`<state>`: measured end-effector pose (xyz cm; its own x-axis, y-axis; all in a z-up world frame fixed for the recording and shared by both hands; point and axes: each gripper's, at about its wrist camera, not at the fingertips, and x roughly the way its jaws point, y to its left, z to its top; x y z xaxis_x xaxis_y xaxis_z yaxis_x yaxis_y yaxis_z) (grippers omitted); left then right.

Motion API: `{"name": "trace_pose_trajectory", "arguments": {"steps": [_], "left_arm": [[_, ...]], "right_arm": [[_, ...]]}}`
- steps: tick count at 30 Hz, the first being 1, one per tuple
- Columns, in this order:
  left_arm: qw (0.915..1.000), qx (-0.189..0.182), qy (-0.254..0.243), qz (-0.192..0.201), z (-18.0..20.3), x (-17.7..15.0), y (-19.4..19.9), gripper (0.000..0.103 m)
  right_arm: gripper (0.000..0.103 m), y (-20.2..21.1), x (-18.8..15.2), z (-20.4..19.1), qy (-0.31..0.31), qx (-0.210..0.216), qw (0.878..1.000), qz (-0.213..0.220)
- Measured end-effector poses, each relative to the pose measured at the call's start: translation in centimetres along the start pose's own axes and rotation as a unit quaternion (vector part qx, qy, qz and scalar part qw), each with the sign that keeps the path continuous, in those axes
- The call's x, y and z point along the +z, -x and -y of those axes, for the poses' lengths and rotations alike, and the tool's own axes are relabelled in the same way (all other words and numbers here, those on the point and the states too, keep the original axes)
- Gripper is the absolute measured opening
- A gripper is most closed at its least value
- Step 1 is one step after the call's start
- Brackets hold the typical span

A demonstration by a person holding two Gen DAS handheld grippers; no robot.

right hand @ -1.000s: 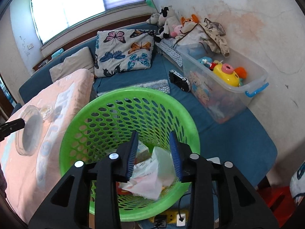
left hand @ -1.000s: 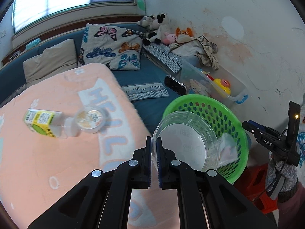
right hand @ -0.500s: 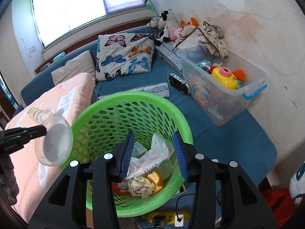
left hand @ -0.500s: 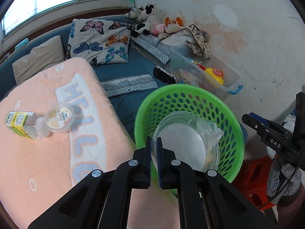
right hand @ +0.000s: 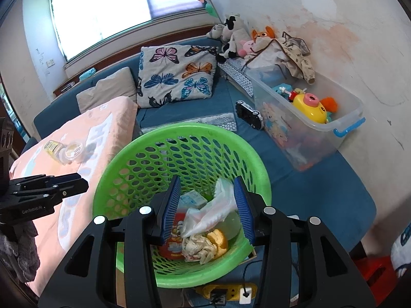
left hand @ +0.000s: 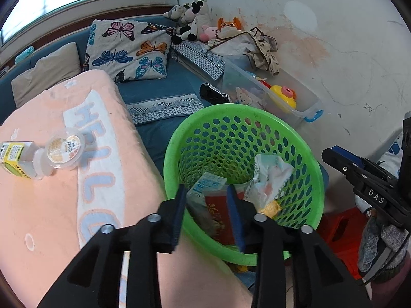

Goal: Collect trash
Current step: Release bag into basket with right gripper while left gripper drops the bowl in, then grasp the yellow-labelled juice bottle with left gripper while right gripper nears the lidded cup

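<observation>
Presently, risk ledger for the trash round.

Item 1, left claw: jaws opening, nothing between them; it hangs over the near rim of the green basket. Hazard: a low swing toward the bed could clip that rim and tip the basket, which looks light.

Item 2, right claw: jaws apart, empty, hovering above the basket's contents without touching the white wrapper below. Hazard: dipping lower could snag the wrapper and drag it back out.

Item 3, basket contents: wrapper, crumpled tissue, orange peel, a red packet, a small carton, and what looks like a clear tub under the wrapper. All lie loose, so a tip would scatter them.

Item 4, trash left to collect: a small bottle on its side and a round lidded cup touching it, both on the pink blanket on the bed, well apart from the basket. Hazard: the bottle may roll on soft bedding when nudged; the shallow cup may slip from a pinch or crush. Contents cannot be told.

Item 5, power strip on the floor beneath the basket: spilled liquid landing here would be the worst outcome.
</observation>
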<state>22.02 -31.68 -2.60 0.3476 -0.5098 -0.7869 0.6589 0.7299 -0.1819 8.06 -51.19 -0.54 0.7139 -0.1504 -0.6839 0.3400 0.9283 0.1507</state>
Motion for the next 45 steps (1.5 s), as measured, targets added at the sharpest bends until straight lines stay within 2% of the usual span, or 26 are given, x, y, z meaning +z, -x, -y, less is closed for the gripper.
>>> {"name": "trace_pose_trajectory", "arguments": {"steps": [5,10,21,27,33,40,45], "left_arm": [[0.9997,0.019,0.011,0.012,-2.1,-0.1,1.7,0.042],[0.9980,0.050,0.032,0.021,-5.8,-0.4,3.7,0.044],[0.9881,0.106,0.101,0.048,-15.0,-0.9,8.9,0.051],[0.9820,0.123,0.131,0.057,-18.4,-1.0,10.7,0.058],[0.9765,0.127,0.166,0.053,-21.0,-0.8,10.5,0.064],[0.9613,0.128,0.241,0.035,-24.3,0.4,8.3,0.066],[0.9414,0.129,0.311,0.019,-27.0,1.4,6.2,0.068]], "right_arm": [[0.045,0.0,0.2,-1.0,0.009,0.008,1.000,-0.001],[0.048,0.0,0.6,-3.0,0.024,0.028,0.999,-0.002],[0.054,0.1,2.2,-10.3,0.072,0.078,0.994,0.007],[0.057,0.0,3.7,-14.4,0.105,0.106,0.989,0.012],[0.062,-0.7,4.7,-17.9,0.142,0.126,0.982,0.013],[0.065,-3.0,5.2,-21.2,0.175,0.143,0.974,-0.001],[0.065,-5.5,5.2,-22.7,0.186,0.153,0.970,-0.018]]}}
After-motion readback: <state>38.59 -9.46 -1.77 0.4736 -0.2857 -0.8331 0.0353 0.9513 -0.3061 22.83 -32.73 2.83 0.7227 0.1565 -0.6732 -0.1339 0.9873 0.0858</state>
